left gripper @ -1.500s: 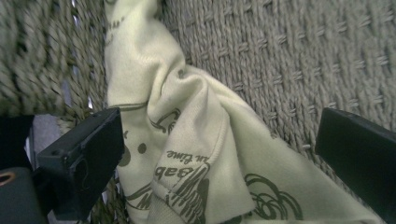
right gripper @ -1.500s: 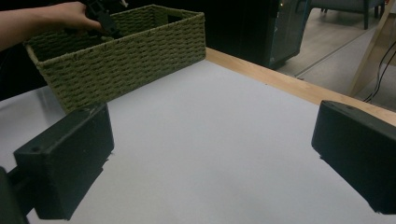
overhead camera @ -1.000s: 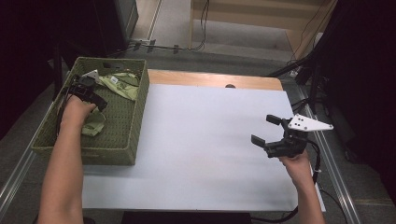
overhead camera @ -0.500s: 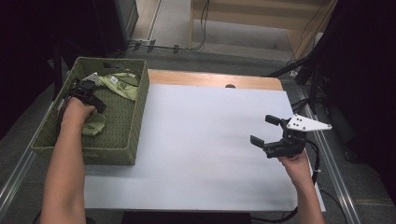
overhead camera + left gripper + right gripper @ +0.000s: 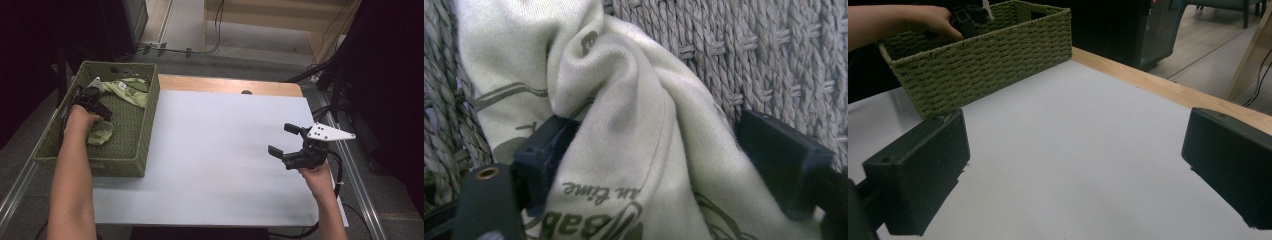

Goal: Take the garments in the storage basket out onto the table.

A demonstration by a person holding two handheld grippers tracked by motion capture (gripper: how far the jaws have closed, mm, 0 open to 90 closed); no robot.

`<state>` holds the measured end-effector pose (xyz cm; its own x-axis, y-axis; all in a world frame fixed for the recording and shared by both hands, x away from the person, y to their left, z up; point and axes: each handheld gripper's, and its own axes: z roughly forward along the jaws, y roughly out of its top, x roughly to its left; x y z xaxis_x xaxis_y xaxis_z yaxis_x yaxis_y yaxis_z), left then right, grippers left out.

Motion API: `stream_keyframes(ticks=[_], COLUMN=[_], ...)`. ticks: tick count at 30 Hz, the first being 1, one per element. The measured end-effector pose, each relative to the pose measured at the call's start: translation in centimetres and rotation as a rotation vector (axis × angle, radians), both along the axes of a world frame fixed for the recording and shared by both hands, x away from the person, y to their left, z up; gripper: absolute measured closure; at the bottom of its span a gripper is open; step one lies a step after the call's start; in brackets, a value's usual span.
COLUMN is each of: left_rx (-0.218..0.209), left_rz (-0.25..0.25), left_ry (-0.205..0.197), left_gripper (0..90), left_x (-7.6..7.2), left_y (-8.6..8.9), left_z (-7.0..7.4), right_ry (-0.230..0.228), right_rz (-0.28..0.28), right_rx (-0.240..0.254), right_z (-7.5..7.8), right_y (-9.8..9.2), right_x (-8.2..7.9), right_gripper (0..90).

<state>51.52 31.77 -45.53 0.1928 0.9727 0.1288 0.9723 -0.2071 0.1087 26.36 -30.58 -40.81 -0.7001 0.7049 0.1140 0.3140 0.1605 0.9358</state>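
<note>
Closing inside the basket (image 5: 145,125), my left gripper (image 5: 659,165) straddles the half-hidden pale cloth (image 5: 624,150); my right gripper (image 5: 1073,175) gapes empty.

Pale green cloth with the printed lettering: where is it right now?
The pale green cloth lies inside the woven basket at the table's left in the high view, bunched between the jaws of the left hand-held gripper.

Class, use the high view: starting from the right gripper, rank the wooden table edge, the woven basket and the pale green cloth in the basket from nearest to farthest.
Measured from the right gripper:
1. Wooden table edge, along the far side of the table, up and left of the gripper.
2. Woven basket, at the table's left end.
3. Pale green cloth, inside the basket, at its far end.
</note>
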Motion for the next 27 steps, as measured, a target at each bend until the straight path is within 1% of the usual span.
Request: stream_keyframes(ticks=[2,3,4,5,7,8,11,14,17,19,21,23,24,25,27], left_rx=[-0.016,0.044,0.044,0.022,0.012,0.015,0.045,0.053,0.085,0.073,0.043,0.024,0.036,0.034,0.04], left_rz=[0.019,0.009,0.009,0.009,-0.003,-0.011,-0.021,-0.009,-0.028,-0.021,-0.011,-0.01,-0.014,-0.019,-0.03], left_ry=[-0.004,-0.009,-0.009,-0.014,-0.008,-0.003,0.004,0.017,0.027,0.029,0.026,0.022,0.022,0.023,0.023], left_gripper=[26.7,42.5,45.0,45.0,46.1,46.2,46.2,48.0,50.7,51.9,56.1,60.0,64.2,67.8,71.4], left_x=[0.0,-0.1,-0.1,-0.1,-0.1,-0.1,-0.1,0.0,0.1,0.1,0.1,0.0,0.0,-0.1,-0.1], left_y=[0.1,0.2,0.2,0.5,0.7,0.7,0.3,0.0,-0.5,-0.3,0.0,0.1,0.1,0.2,0.2], left_z=[0.2,0.5,0.5,0.5,0.5,0.5,0.4,0.4,0.4,0.4,0.5,0.7,0.8,0.9,1.0], right_ry=[0.0,0.0,0.0,-0.001,-0.001,0.0,0.006,0.008,0.005,0.005,0.004,0.001,0.002,0.002,0.004], right_rz=[-0.001,-0.001,-0.001,0.0,0.001,0.002,0.003,0.008,0.007,0.003,0.002,0.003,0.003,0.003,0.003], right_rx=[-0.001,-0.002,-0.002,-0.002,-0.003,-0.003,-0.009,-0.016,-0.012,-0.01,-0.008,-0.007,-0.006,-0.007,-0.009], right_z=[0.0,0.0,0.0,0.0,0.0,0.0,-0.1,-0.1,-0.1,-0.1,0.0,0.0,0.0,0.0,-0.1], right_y=[0.0,0.0,0.0,0.0,0.0,0.0,0.1,0.3,0.3,0.2,0.1,0.0,0.0,0.1,0.1], right_x=[0.0,0.0,0.0,0.0,0.0,0.0,0.1,0.1,0.1,0.0,0.0,0.0,0.0,0.0,0.0], right_gripper=[0.0,0.0,0.0,0.0,0.0,0.0,0.0,0.0,0.0,0.0,0.0,0.0,0.0,0.0,0.0])
